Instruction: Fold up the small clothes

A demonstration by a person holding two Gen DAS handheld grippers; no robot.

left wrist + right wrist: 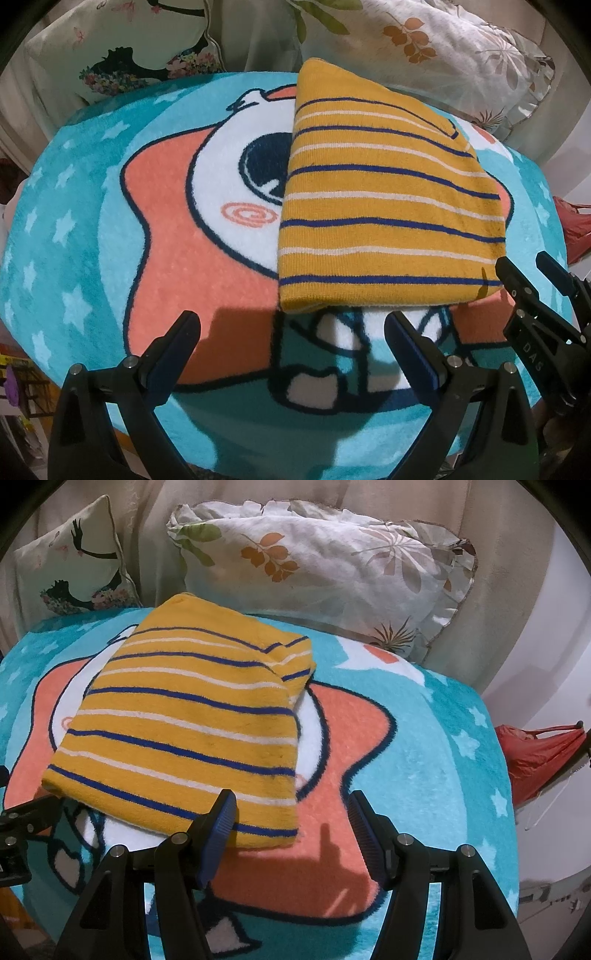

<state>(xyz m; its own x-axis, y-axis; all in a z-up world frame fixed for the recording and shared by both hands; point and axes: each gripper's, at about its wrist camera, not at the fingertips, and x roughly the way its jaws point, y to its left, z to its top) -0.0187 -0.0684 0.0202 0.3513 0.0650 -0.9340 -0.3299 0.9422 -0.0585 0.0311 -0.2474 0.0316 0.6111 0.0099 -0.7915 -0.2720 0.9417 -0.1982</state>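
Your left tool (291, 325) sat nearest the lens with its jaws spread wide and empty, just short of the near folded edge of the yellow striped garment (384, 206). That garment lay folded flat on the teal cartoon blanket (74, 236). Your right tool (291, 805) was likewise spread open, its left finger (221, 812) over the garment's near corner. Only the right wrist view showed the whole leaf-print pillow (332, 568) and a red bag (535, 760) beside the blanket.
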